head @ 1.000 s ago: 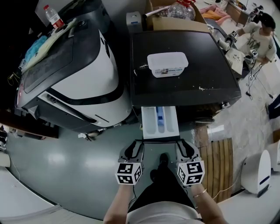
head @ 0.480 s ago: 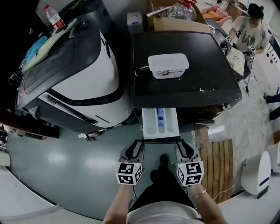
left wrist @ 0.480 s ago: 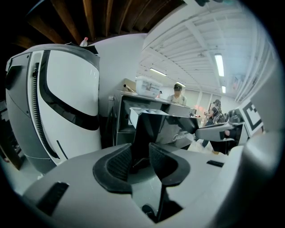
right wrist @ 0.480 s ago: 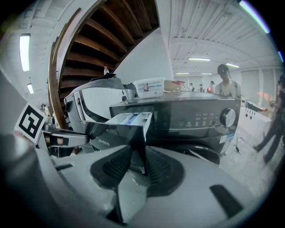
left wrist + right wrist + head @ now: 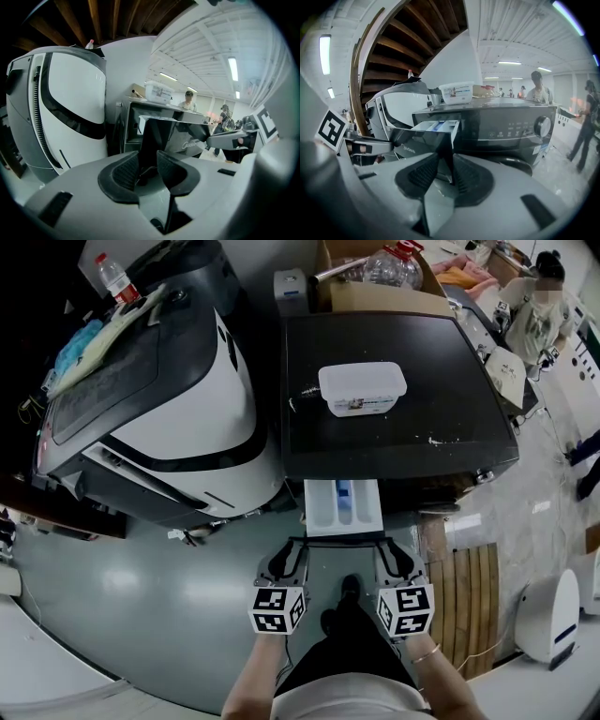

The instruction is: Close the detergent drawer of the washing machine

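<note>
White plastic of the detergent drawer (image 5: 342,507) is seen pulled out of the black washing machine (image 5: 450,381), at the centre of the head view, just below the machine's front edge. It is not yet closed. The drawer's dark front panel (image 5: 339,538) is taken at both ends: the left gripper (image 5: 287,545) at its left end, the right gripper (image 5: 395,542) at its right end.

In the left gripper view the panel's corner is caught between the pads. The jaws have just been closing onto it, and it is judged pinched. In the right gripper view the panel's edge is likewise nipped between narrow-set jaws. The push-in is judged to be at its very start.

For a clean close, the panel should be pushed straight toward the top of the head view, in line with the drawer's slot. Both ends should be driven evenly, as a lopsided push is likely to skew and jam it. Force is best kept level, not downward. Only a light grip is needed, and release is best held off until the panel sits flush with the machine's face. The plastic tub (image 5: 362,388) on top is well apart and need not be touched.
</note>
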Motion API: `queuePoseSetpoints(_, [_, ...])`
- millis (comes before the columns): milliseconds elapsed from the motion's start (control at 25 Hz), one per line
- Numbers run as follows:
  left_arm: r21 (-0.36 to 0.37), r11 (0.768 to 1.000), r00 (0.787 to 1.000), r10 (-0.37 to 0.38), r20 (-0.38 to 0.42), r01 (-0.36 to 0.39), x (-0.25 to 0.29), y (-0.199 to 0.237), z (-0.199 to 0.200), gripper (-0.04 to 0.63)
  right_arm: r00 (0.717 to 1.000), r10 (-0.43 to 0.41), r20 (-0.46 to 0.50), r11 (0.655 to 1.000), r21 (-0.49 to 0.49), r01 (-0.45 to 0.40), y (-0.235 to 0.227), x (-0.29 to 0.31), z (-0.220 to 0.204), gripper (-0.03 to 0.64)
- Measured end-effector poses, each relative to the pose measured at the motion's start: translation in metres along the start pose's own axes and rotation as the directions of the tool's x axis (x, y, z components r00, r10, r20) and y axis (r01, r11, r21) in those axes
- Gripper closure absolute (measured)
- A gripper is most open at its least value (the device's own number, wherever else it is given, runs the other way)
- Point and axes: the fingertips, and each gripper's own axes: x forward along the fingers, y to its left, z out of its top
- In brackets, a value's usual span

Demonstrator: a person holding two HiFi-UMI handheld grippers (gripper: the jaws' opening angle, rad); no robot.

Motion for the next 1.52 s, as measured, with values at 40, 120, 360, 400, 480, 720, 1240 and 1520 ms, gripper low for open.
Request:
queuePoseSetpoints(40, [-0.001,1.000,1.000,0.002,0.001,-0.002,0.001,0.000,0.001,0.497,1.000,0.000,0.001,1.000,-0.002,0.000,-0.001,0.001,0.001,0.512])
queuePoseSetpoints(120, [-0.002,1.000,1.000,0.005,0.002,-0.005,0.004,0.002,0.002,0.497,1.000,-0.002,0.002,1.000,-0.006,0.002,-0.001,0.004,0.002,0.512])
queuePoseSetpoints(360, [-0.008,1.000,1.000,0.011,0.006,-0.011,0.008,0.004,0.005,0.497,1.000,-0.004,0.004,1.000,-0.011,0.004,-0.003,0.008,0.005,0.512])
queuePoseSetpoints(400, [-0.011,1.000,1.000,0.012,0.007,-0.012,0.008,0.004,0.005,0.497,1.000,-0.004,0.002,1.000,-0.010,0.004,-0.003,0.009,0.006,0.512])
queuePoseSetpoints(480, [-0.014,1.000,1.000,0.013,0.008,-0.013,0.010,0.005,0.007,0.497,1.000,-0.004,0.001,1.000,-0.009,0.004,-0.004,0.010,0.007,0.512])
queuePoseSetpoints(720, [-0.017,1.000,1.000,0.017,0.010,-0.017,0.015,0.008,0.011,0.497,1.000,-0.008,0.002,1.000,-0.007,0.008,-0.006,0.016,0.011,0.512])
queuePoseSetpoints(1240, [-0.025,0.999,0.999,0.033,0.017,-0.033,0.029,0.014,0.021,0.499,1.000,-0.013,0.011,1.000,0.004,0.013,-0.011,0.030,0.021,0.512])
queuePoseSetpoints(1520, [-0.033,0.999,0.999,0.043,0.018,-0.043,0.035,0.017,0.025,0.499,1.000,-0.010,0.011,1.000,0.001,0.010,-0.013,0.037,0.026,0.512])
